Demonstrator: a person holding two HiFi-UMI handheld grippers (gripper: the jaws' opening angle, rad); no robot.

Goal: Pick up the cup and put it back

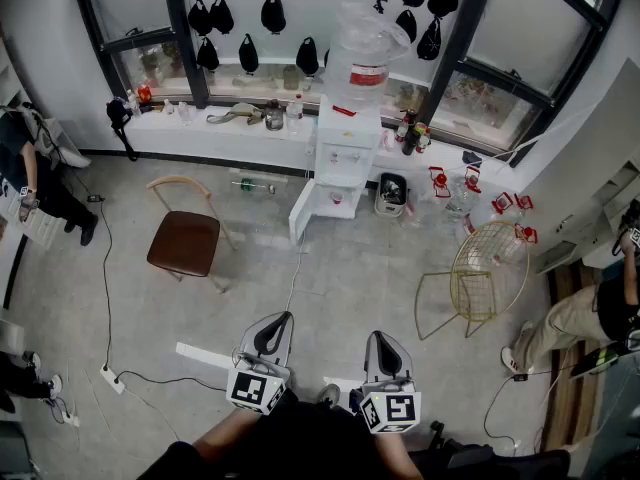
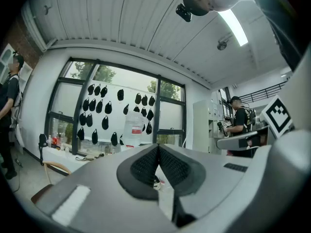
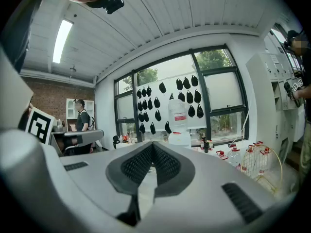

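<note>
While both point toward the water dispenser (image 1: 346, 153) across the floor, L gripper (image 1: 277, 320) & R gripper (image 1: 381, 338) each have jaws pressed together w/ nothing between; cup's spot can't be made out.

No writing I can read from my seat.
The clear plastic water jug (image 1: 365, 33) atop the white dispenser (image 1: 347, 158) wears a red-and-white label (image 1: 368, 74), its print too small for me to read. The white cube (image 1: 257, 388) on my left gripper (image 1: 280, 320) and the matching cube (image 1: 391, 411) on my right gripper (image 1: 380, 338) carry black square marker patterns, not letters or numbers.
</note>
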